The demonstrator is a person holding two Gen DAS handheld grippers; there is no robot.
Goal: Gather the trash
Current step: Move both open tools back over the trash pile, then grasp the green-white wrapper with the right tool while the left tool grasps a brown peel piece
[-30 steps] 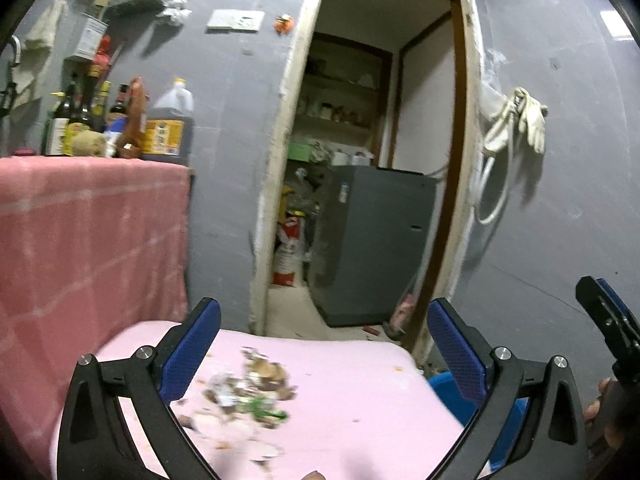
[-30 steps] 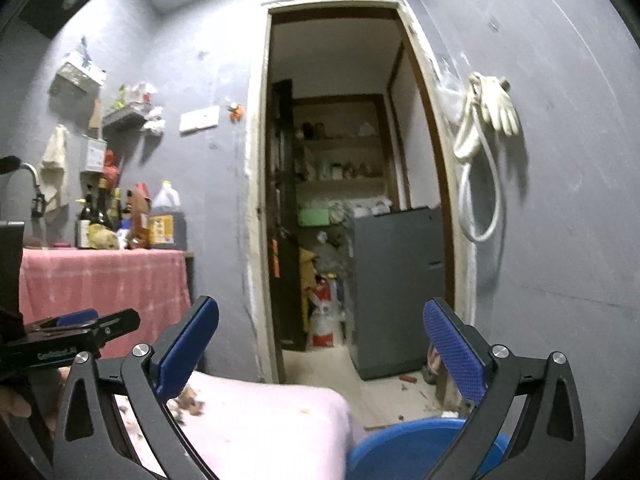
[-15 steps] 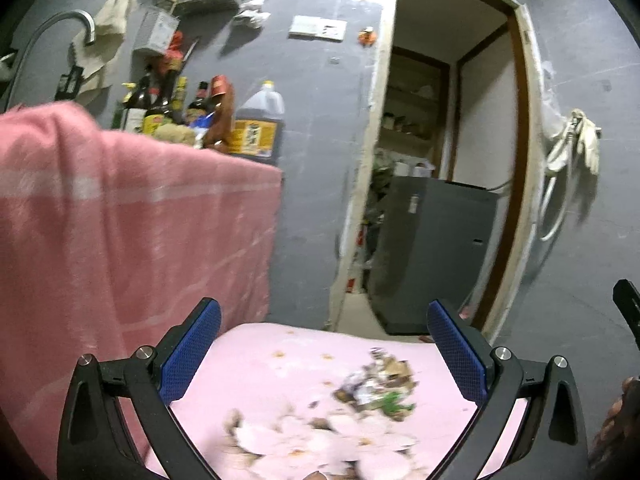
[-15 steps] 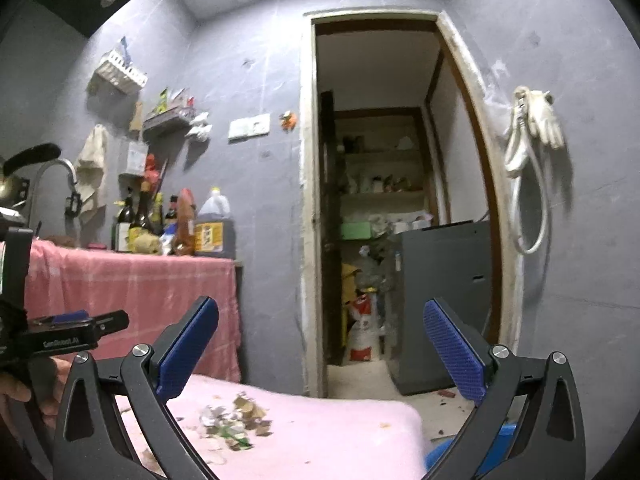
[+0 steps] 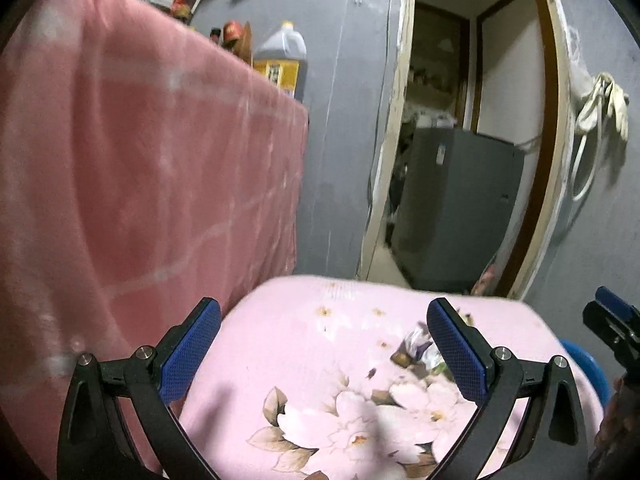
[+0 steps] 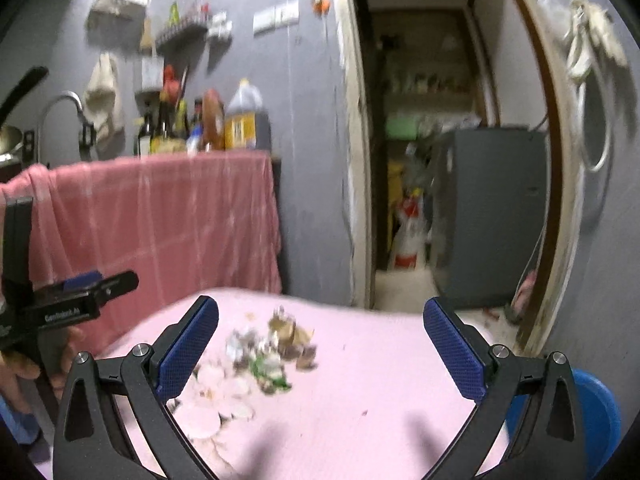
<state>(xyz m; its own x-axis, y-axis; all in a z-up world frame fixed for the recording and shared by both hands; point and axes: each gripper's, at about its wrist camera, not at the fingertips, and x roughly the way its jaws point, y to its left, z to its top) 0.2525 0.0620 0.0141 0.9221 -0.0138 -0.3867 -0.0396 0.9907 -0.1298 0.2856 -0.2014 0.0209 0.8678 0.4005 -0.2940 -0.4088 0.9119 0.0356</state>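
Left wrist view: your left gripper (image 5: 322, 350) has its blue-padded jaws spread wide with nothing between them, hovering above the pale pink floral-print cloth surface (image 5: 288, 344). The small heap of torn wrappers and paper scraps (image 5: 418, 350) lies on that cloth just beside the inner face of the right-hand pad, partly hidden behind it; I can't tell whether pad and scraps touch. A large pink checked cloth (image 5: 132, 160) hangs down on the left, close to the lens, with an amber plastic oil jug (image 5: 282, 62) standing on the top behind its edge. The round blue plastic basin (image 5: 588, 368) shows at the cloth's right edge, low down. Your right gripper's tip (image 5: 612, 322) pokes in at the far right. Right wrist view: your right gripper (image 6: 320, 346) is also released, jaws wide apart and empty, above the same pink surface. The scrap heap (image 6: 272, 350) sits between the two pads, nearer the left one, clear of both; the frame is blurred, so single pieces don't resolve. The blue basin (image 6: 600, 408) is at lower right, behind the right-hand finger. Your left gripper (image 6: 100, 286) shows at the left edge, held in a hand (image 6: 16, 368). A grey cabinet (image 6: 488, 208) stands in the doorway beyond.
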